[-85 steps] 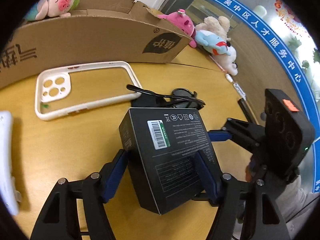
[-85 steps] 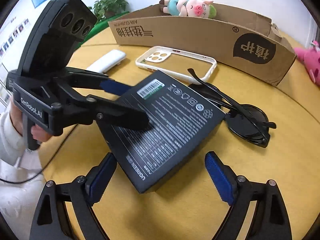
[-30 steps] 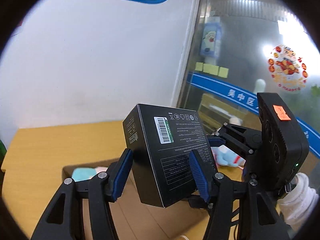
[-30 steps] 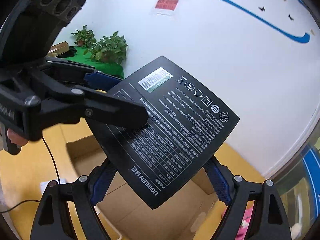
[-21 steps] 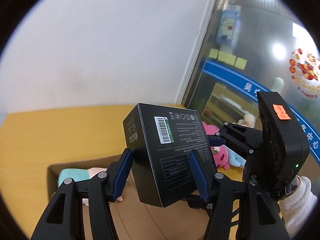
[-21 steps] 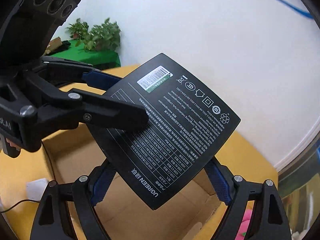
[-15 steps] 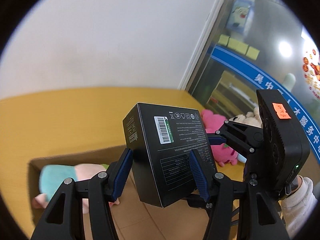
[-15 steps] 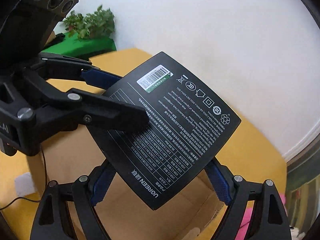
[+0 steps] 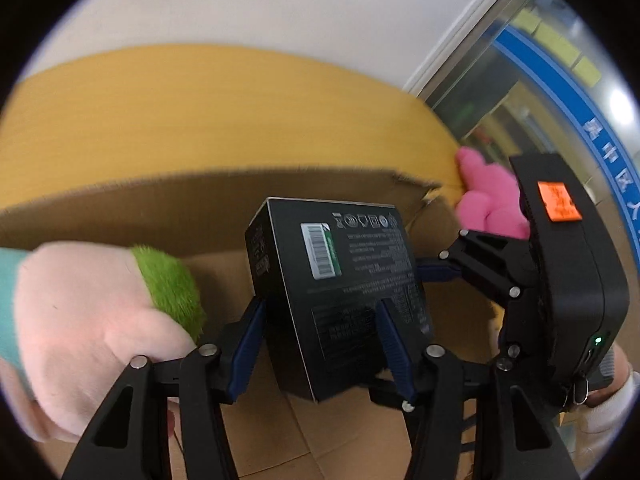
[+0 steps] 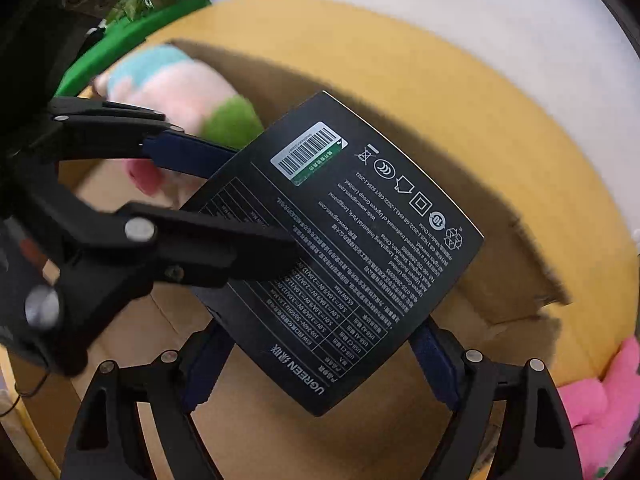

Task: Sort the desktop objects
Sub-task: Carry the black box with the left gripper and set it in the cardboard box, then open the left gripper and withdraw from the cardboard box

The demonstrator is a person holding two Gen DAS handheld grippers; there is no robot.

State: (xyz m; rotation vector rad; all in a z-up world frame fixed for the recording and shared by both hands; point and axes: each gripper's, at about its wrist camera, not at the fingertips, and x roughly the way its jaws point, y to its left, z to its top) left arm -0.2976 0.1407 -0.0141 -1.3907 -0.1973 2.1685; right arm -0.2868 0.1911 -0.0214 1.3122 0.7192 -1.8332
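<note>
A black UGREEN box (image 9: 340,292) with a barcode label is held in the air over an open cardboard box (image 9: 208,208). My left gripper (image 9: 320,344) is shut on the black box's sides. My right gripper (image 10: 320,360) is shut on the same black box (image 10: 344,248) from the other end. In the right wrist view the left gripper's fingers (image 10: 224,252) cross the box's top face. The cardboard box's brown floor (image 10: 256,432) lies below both grippers.
A pink plush pig with a green collar (image 9: 92,312) sits in the cardboard box at its left end, close to my left gripper; it also shows in the right wrist view (image 10: 176,88). A pink plush toy (image 9: 488,200) lies on the yellow table (image 9: 200,112) outside the box.
Both grippers have tilted and moved down with the black box, from facing the wall to hanging over the open cardboard box. The plush pig has come much closer.
</note>
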